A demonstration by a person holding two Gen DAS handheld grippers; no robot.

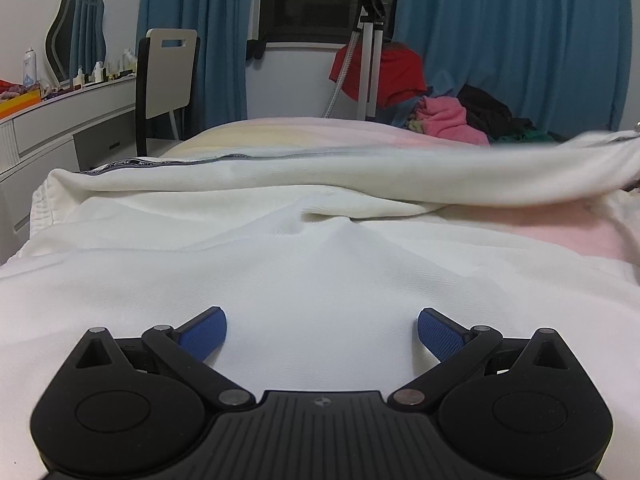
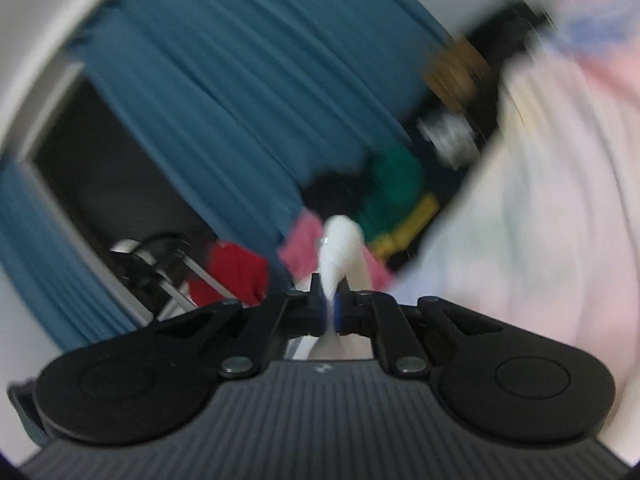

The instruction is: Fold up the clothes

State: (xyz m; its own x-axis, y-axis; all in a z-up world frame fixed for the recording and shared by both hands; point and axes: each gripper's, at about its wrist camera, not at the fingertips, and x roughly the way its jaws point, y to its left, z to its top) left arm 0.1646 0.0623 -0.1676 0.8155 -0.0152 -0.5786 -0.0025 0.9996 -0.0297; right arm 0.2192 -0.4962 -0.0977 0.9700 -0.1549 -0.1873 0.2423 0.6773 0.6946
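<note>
A white garment (image 1: 304, 248) with a zipper edge lies spread over the bed, filling the left wrist view. My left gripper (image 1: 322, 332) hovers low over its near part, open, blue pads wide apart with nothing between them. A lifted, blurred fold of the same white cloth (image 1: 520, 172) stretches off to the right. In the right wrist view, which is tilted and motion-blurred, my right gripper (image 2: 330, 308) is shut on a bunched piece of the white garment (image 2: 340, 248) that sticks out past the fingertips.
The bed (image 1: 592, 232) has a pale pink and yellow cover. Behind it are a pile of pink, black, red and green clothes (image 1: 448, 116), a tripod stand (image 1: 370, 52), blue curtains (image 1: 500, 32), a chair (image 1: 168, 76) and a white dresser (image 1: 60, 124) at the left.
</note>
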